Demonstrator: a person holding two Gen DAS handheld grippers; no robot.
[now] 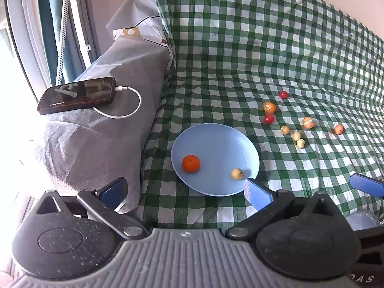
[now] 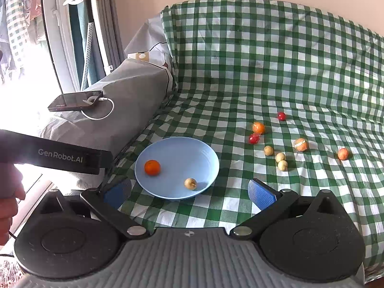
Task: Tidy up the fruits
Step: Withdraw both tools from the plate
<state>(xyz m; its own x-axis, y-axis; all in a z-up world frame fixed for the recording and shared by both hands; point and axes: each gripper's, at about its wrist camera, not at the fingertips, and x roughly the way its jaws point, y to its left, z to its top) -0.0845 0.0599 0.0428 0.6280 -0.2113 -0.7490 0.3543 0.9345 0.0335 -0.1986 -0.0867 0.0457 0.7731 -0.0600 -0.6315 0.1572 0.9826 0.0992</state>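
Both grippers, left gripper [image 1: 184,187] and right gripper [image 2: 189,189], spread wide, empty, just short of the blue plate's [image 2: 192,148] near rim. On the plate: an orange [image 2: 152,167] and a pale longan [image 2: 190,183]. Scattered fruits [image 2: 278,157] farther right on the checkered cloth [image 2: 264,72], with open cloth around them. Phone [image 2: 75,100] charging on the grey armrest [image 2: 134,96]. Fruit kinds hard to make out.

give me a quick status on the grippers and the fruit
Left gripper open, empty. Right gripper open, empty. Orange and one pale fruit in blue plate; eight fruits loose on cloth. Nothing blocking.
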